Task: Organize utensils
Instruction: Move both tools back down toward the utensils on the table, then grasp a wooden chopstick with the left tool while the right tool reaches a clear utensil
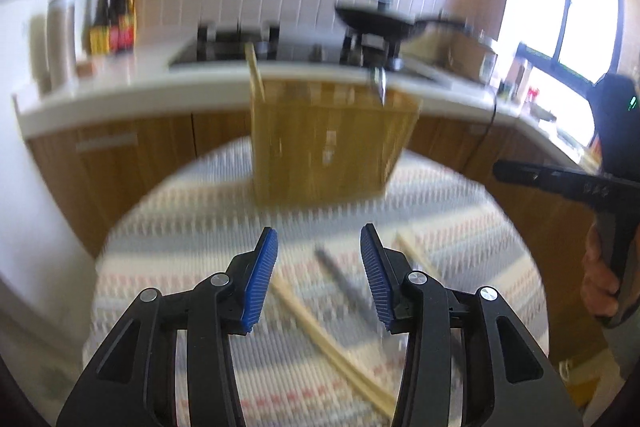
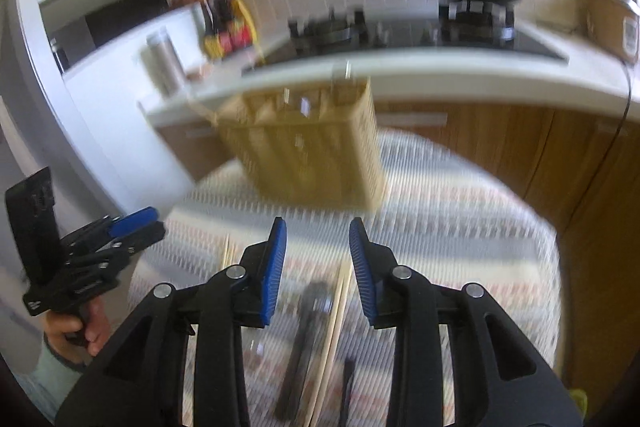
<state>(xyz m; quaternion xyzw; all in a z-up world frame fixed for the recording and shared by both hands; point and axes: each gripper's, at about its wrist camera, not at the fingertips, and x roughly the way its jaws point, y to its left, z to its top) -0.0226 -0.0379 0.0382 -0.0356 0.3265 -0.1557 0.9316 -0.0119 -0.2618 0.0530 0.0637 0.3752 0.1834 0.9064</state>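
Observation:
A bamboo utensil holder stands on the round table with the patterned cloth; a chopstick and a metal utensil stick out of it. It also shows in the right wrist view. My left gripper is open and empty above loose wooden chopsticks and a dark utensil. My right gripper is open and empty above a dark-handled utensil and chopsticks. Both views are blurred.
A white kitchen counter with a gas stove and a black pan runs behind the table. Sauce bottles stand at its left. Wooden cabinets are below. The other gripper shows at the right edge and the left edge.

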